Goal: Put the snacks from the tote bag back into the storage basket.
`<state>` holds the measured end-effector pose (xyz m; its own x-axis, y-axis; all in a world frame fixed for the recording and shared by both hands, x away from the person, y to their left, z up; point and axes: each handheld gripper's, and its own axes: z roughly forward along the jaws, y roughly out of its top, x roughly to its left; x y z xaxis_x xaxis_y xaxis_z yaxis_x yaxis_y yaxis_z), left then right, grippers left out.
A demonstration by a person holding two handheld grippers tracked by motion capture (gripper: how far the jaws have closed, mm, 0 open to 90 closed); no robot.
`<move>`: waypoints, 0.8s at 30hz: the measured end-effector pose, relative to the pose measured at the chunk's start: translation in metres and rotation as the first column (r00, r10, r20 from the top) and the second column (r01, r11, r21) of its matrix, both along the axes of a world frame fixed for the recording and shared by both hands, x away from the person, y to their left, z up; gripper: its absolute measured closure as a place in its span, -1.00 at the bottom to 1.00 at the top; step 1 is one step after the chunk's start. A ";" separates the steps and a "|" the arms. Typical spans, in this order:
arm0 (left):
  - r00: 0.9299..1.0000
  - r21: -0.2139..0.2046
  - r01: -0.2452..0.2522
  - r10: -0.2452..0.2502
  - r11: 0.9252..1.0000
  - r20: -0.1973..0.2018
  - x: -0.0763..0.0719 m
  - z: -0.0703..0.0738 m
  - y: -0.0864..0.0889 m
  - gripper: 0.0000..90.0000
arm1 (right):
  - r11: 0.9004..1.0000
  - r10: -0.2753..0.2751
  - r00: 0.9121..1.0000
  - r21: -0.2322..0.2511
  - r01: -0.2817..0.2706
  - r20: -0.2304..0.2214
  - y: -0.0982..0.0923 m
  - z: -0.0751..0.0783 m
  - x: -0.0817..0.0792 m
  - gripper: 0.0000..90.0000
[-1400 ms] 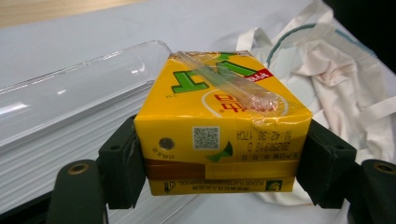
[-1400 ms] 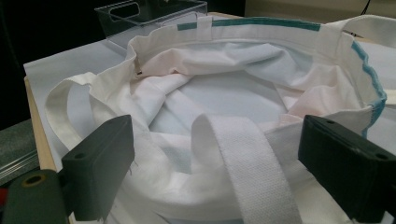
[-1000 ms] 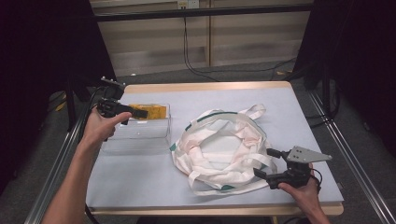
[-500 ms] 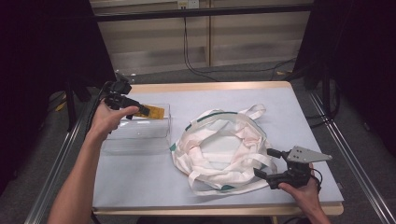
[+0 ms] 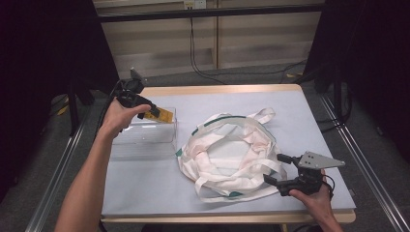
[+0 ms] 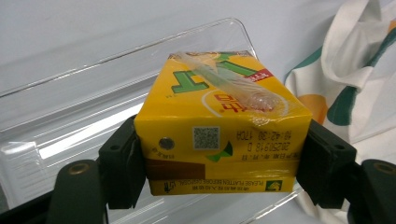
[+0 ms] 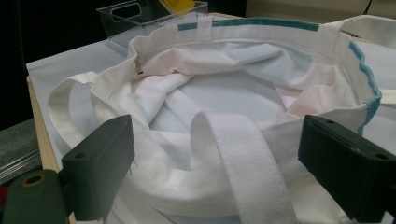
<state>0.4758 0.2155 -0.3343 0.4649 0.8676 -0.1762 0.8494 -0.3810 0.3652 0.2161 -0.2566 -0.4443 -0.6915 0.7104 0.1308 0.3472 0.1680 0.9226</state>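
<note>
A yellow drink carton (image 6: 219, 135) with a wrapped straw on top sits between the jaws of my left gripper (image 6: 219, 163), which is shut on its two sides. From above, the carton (image 5: 164, 115) is at the far right end of a clear plastic bin (image 5: 145, 140), held by the left gripper (image 5: 155, 112). A white tote bag (image 5: 232, 150) with green trim lies open in the middle of the table. My right gripper (image 5: 274, 168) stands open at the bag's near right edge. A white bag strap (image 7: 247, 158) runs between its jaws, untouched.
The table's wooden edge (image 5: 217, 89) runs along the far side. In the right gripper view, the clear bin (image 7: 140, 18) stands beyond the bag (image 7: 224, 93). Dark cables lie on the floor behind the table.
My left hand has shifted toward the far side of the table while keeping the carton at the bin's far right end. The right hand and the bag have stayed still.
</note>
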 end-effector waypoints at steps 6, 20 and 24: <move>1.000 -0.002 -0.016 0.016 1.000 -0.014 0.004 -0.001 -0.002 -0.39 | 1.000 0.001 1.000 -0.001 -0.001 -0.002 0.000 0.000 0.000 -0.76; 0.995 0.041 -0.051 0.054 0.998 -0.079 0.015 -0.007 -0.015 -0.39 | 1.000 0.005 1.000 0.004 -0.005 -0.003 0.000 0.000 0.000 -0.76; 0.994 0.054 -0.063 0.068 0.997 -0.083 0.016 -0.007 -0.017 -0.39 | 1.000 0.005 1.000 0.004 -0.005 0.000 0.000 0.000 0.000 -0.76</move>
<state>0.4922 0.1989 -0.3412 0.3922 0.9046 -0.1672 0.9002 -0.3400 0.2721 0.2161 -0.2567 -0.4446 -0.6952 0.7063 0.1333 0.3461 0.1664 0.9233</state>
